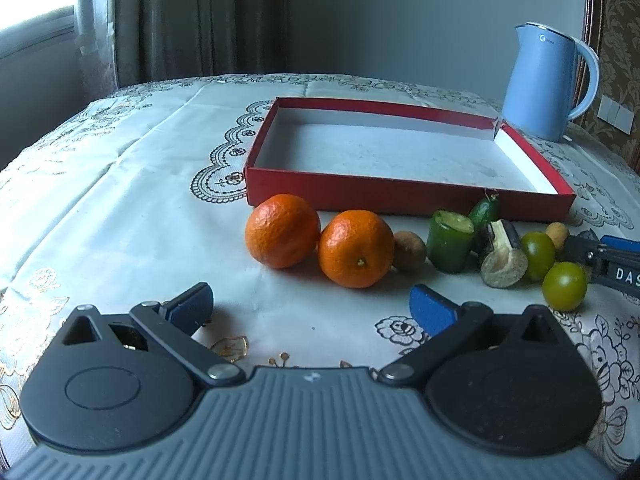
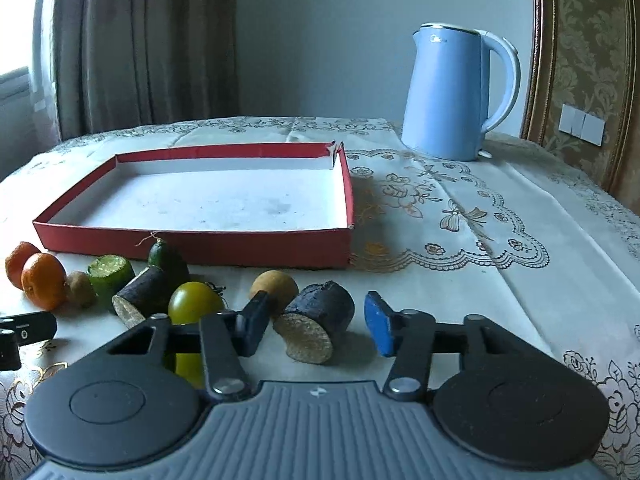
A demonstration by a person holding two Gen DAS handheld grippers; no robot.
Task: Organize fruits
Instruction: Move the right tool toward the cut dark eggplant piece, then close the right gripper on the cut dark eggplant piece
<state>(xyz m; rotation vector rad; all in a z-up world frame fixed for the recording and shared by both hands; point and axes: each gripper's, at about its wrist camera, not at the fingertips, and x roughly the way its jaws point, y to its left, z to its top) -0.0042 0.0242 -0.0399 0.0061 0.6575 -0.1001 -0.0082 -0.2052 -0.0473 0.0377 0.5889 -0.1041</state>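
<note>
Two oranges (image 1: 316, 242) begin the row of fruit lined up just in front of the red box (image 1: 400, 194), which lies empty, presumably waiting for them. The left gripper (image 1: 312, 308) hovers near the oranges, fingers spread wide around nothing. At the row's right end, the right gripper (image 2: 316, 324) straddles a dark cut piece (image 2: 316, 320), pads apparently not yet touching it.

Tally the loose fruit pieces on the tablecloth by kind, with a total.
Round orange mandarins: 2
Round green fruits: 2
Small brown round fruits: 2
Dark-skinned cut stalk pieces: 2
Green cut cylinder: 1
Small dark green oval fruit: 1
Total: 10
</note>
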